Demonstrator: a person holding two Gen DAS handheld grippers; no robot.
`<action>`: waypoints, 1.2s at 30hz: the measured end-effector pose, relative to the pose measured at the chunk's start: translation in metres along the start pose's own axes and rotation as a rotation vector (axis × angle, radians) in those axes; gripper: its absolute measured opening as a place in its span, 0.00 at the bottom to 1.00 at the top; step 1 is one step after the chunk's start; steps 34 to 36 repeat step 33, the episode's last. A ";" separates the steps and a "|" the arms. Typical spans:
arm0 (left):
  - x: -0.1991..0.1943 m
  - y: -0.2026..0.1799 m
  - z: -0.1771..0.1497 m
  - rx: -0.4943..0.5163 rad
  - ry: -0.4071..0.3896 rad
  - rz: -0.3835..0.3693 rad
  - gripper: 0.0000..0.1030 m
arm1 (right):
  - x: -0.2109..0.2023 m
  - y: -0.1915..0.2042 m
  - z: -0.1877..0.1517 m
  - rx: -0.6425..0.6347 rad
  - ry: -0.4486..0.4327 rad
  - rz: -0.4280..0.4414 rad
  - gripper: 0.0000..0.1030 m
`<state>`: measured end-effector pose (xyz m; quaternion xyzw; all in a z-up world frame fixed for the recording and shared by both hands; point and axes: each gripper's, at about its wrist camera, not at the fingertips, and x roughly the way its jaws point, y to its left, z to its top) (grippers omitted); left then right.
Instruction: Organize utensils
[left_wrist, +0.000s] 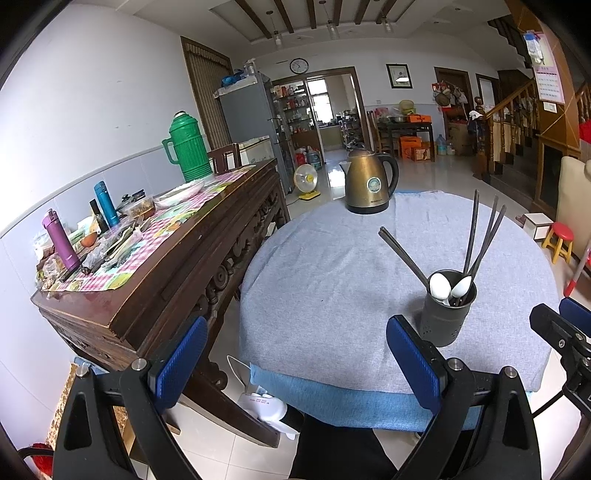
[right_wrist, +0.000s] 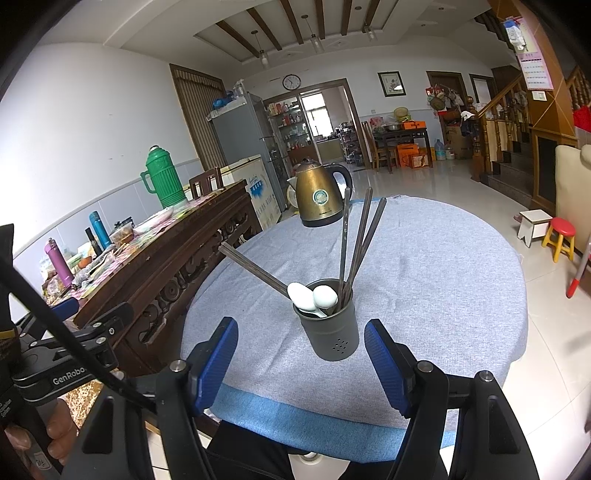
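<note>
A dark grey utensil holder (left_wrist: 445, 317) (right_wrist: 330, 332) stands on the round table with its blue-grey cloth (left_wrist: 332, 280) (right_wrist: 424, 280). In it are two white spoons (left_wrist: 448, 286) (right_wrist: 314, 295) and several dark chopsticks (left_wrist: 480, 229) (right_wrist: 358, 236); some lean left. My left gripper (left_wrist: 301, 365) is open and empty at the table's near edge, left of the holder. My right gripper (right_wrist: 301, 365) is open and empty, just in front of the holder. It also shows at the right edge of the left wrist view (left_wrist: 565, 332).
A bronze electric kettle (left_wrist: 369, 182) (right_wrist: 319, 195) stands at the table's far side. A dark wooden sideboard (left_wrist: 155, 258) (right_wrist: 155, 266) at the left carries a green thermos (left_wrist: 186, 147), bottles and clutter. A red stool (right_wrist: 559, 238) stands on the floor at right.
</note>
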<state>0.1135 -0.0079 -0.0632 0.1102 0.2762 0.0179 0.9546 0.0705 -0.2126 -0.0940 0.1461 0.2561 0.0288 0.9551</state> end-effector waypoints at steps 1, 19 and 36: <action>0.000 0.000 0.000 0.001 0.001 -0.001 0.94 | 0.000 0.000 0.000 0.001 0.001 0.001 0.72; 0.001 0.000 0.001 0.008 0.007 -0.009 0.94 | 0.005 -0.001 -0.006 -0.006 0.007 -0.006 0.72; 0.040 0.005 0.014 -0.073 0.071 -0.148 0.94 | 0.019 -0.024 0.010 -0.020 0.014 -0.051 0.72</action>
